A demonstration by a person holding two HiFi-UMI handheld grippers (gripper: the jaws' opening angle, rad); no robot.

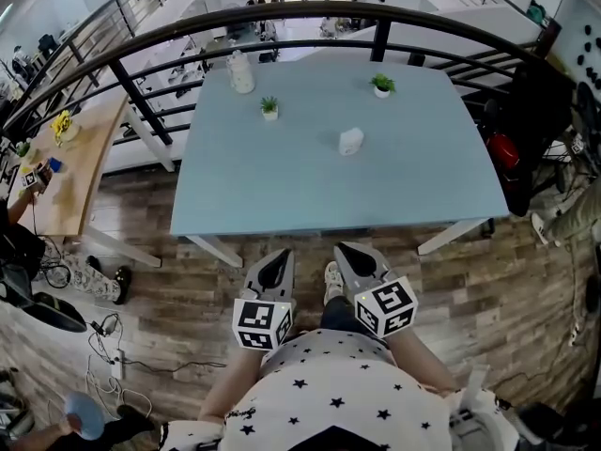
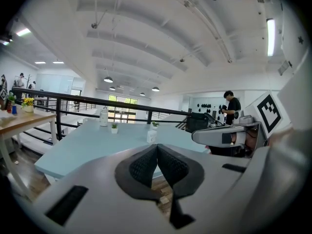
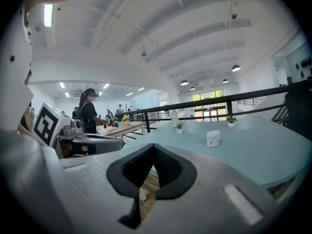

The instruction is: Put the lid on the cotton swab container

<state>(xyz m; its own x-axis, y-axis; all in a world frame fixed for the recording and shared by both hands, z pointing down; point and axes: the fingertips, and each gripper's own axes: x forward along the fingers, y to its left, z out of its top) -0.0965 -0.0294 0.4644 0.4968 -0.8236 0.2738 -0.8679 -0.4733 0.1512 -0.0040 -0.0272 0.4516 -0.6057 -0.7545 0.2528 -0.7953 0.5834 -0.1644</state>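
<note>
Matt table [image 1: 282, 177], wood-plank floor [image 1: 188, 299]

Right gripper [image 3: 154, 147] jaws together, nothing between. White container [image 3: 213, 138] upright on blue table [image 3: 263, 145], well apart from gripper.

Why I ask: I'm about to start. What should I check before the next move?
1. Left tongs shut, empty: ok.
2. Right tongs shut, empty: ok.
3. White container upright on the table: ok.
4. Lid spotted: cannot tell.
5. Tongs over the table: not ok, both short of its near edge.
6. Potted plants apart from container: ok.
</note>
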